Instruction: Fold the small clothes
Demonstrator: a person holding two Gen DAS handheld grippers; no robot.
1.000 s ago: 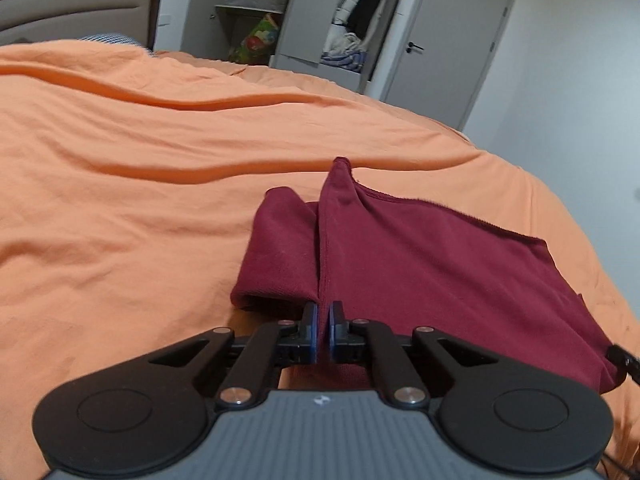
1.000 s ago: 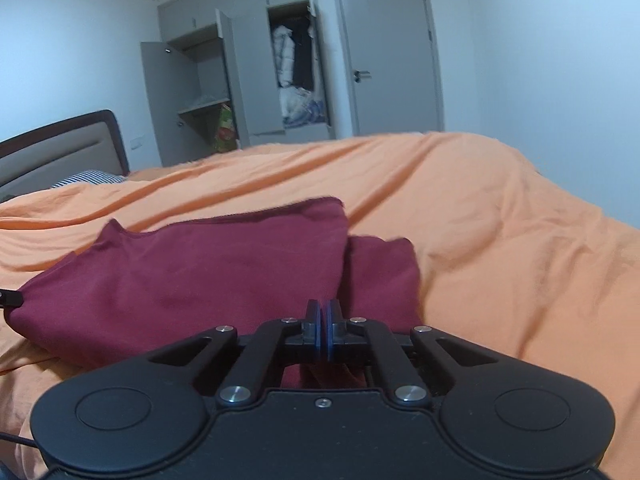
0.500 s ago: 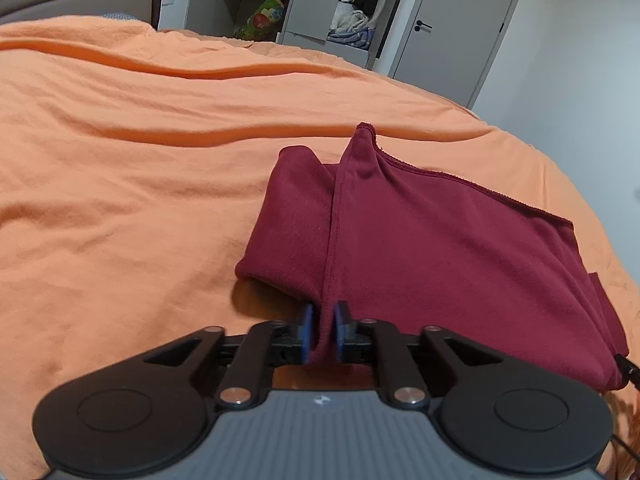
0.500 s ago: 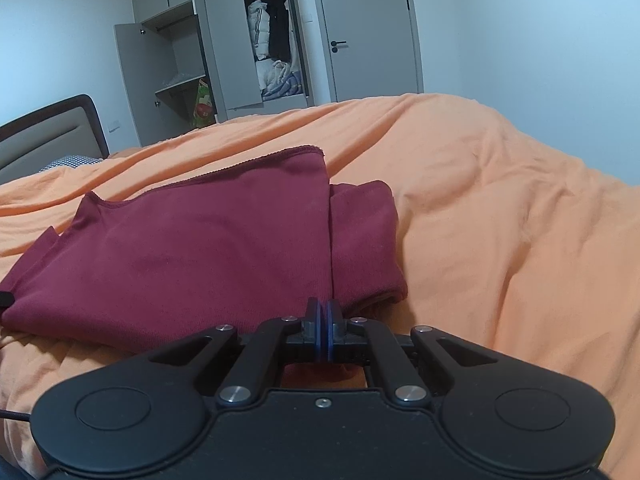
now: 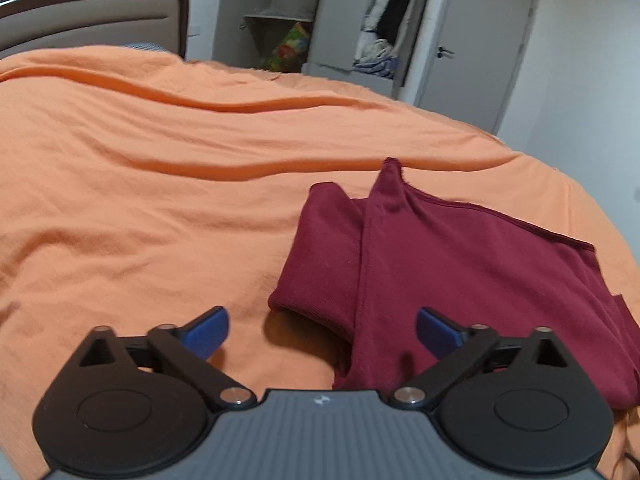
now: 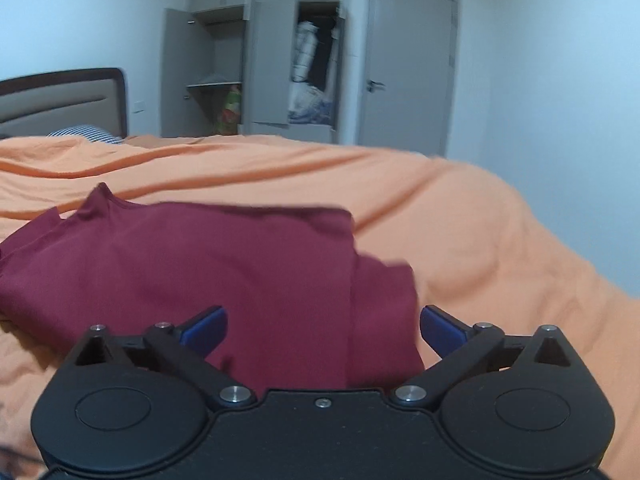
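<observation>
Garment (image 5: 460, 280) near hem hidden behind gripper (image 5: 322, 330).

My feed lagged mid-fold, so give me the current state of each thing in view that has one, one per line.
left gripper: open, holding nothing
right gripper: open, holding nothing
maroon garment: lying on the bed, partly folded, sleeve tucked under at each side
orange bedcover: spread out, wrinkled
wardrobe doors: open, clothes visible inside
room door: closed

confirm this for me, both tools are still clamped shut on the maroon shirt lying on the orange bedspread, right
Not quite. Both wrist views show the left tool and right tool open, their blue pads spread apart. The maroon shirt does lie on the orange bedspread.
</observation>
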